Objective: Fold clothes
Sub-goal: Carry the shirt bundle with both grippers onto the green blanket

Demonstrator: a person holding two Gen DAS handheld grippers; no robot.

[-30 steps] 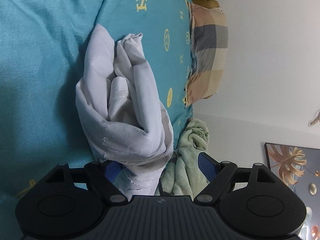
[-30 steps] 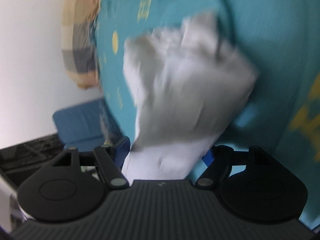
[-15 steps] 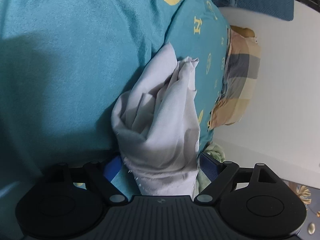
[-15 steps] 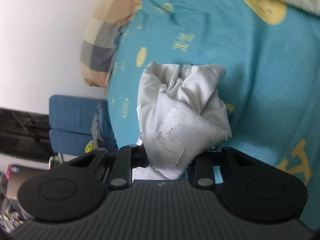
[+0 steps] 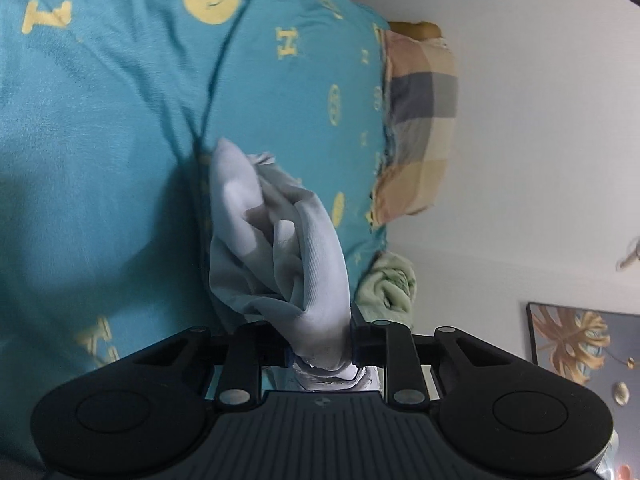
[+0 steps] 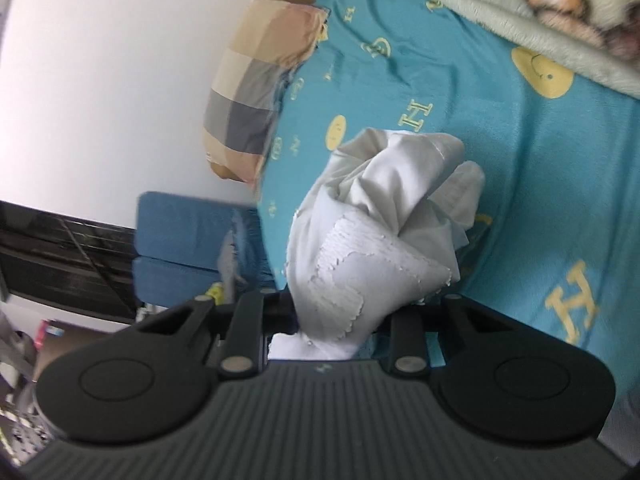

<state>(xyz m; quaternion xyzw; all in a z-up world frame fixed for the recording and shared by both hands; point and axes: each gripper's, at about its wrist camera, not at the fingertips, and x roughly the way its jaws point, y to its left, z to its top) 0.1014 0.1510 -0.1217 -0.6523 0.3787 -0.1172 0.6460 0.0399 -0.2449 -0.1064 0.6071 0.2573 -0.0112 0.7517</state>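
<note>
A crumpled white garment (image 5: 280, 248) hangs over a teal bedsheet (image 5: 100, 140). In the left wrist view my left gripper (image 5: 320, 350) has its jaws closing, with a bunched edge of the cloth pinched between the pads. In the right wrist view my right gripper (image 6: 336, 320) is shut on another bunch of the same white garment (image 6: 400, 184), which shows a rough sequin-like patch (image 6: 360, 268). The cloth covers both grippers' fingertips, and it is lifted off the bedsheet (image 6: 540, 180).
A plaid pillow (image 5: 420, 120) (image 6: 256, 92) lies at the bed's edge by a white wall. A pale green blanket (image 5: 388, 280) (image 6: 480, 0) is heaped on the bed. Blue cushions (image 6: 180, 240) and a framed picture (image 5: 580, 340) stand beyond the bed.
Both grippers went from wide around the garment to closed on it, the right first, then the left. Both have risen, drawing the cloth up from the sheet.
</note>
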